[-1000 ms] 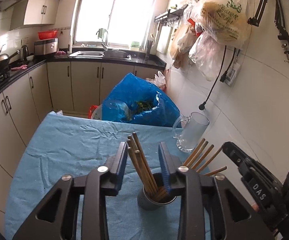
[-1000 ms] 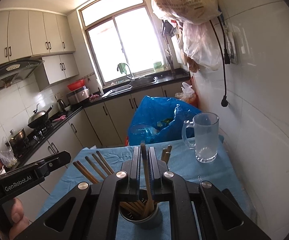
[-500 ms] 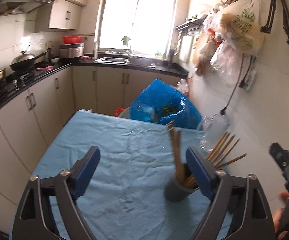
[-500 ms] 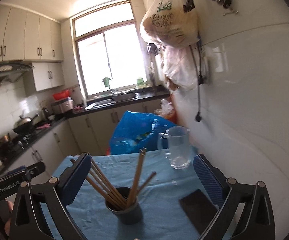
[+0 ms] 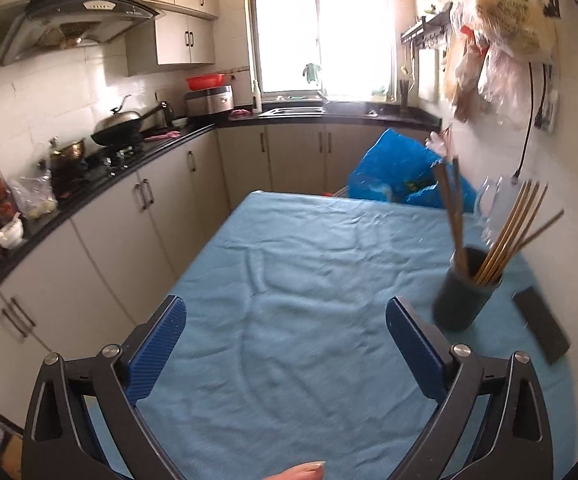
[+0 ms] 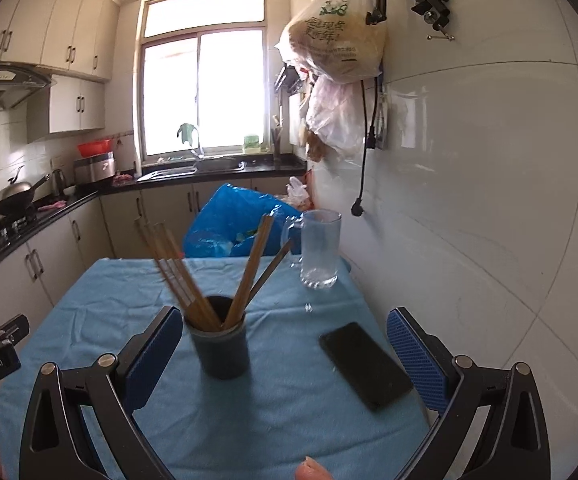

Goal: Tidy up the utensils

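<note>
Both the left tongs point(image 5: 287, 344) and right tongs point(image 6: 285, 346) hang spread wide and empty above the blue-clothed counter point(image 6: 101, 292), apparently because the chopsticks point(image 6: 193, 276) already stand gathered in the dark cup point(image 6: 221, 348), between a phone point(image 6: 365, 364) and the counter's left side.

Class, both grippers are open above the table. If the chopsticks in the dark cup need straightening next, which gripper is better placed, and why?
Probably the right gripper: the cup of chopsticks sits between its open fingers. In the left gripper view, the cup lies off to the right.
</note>
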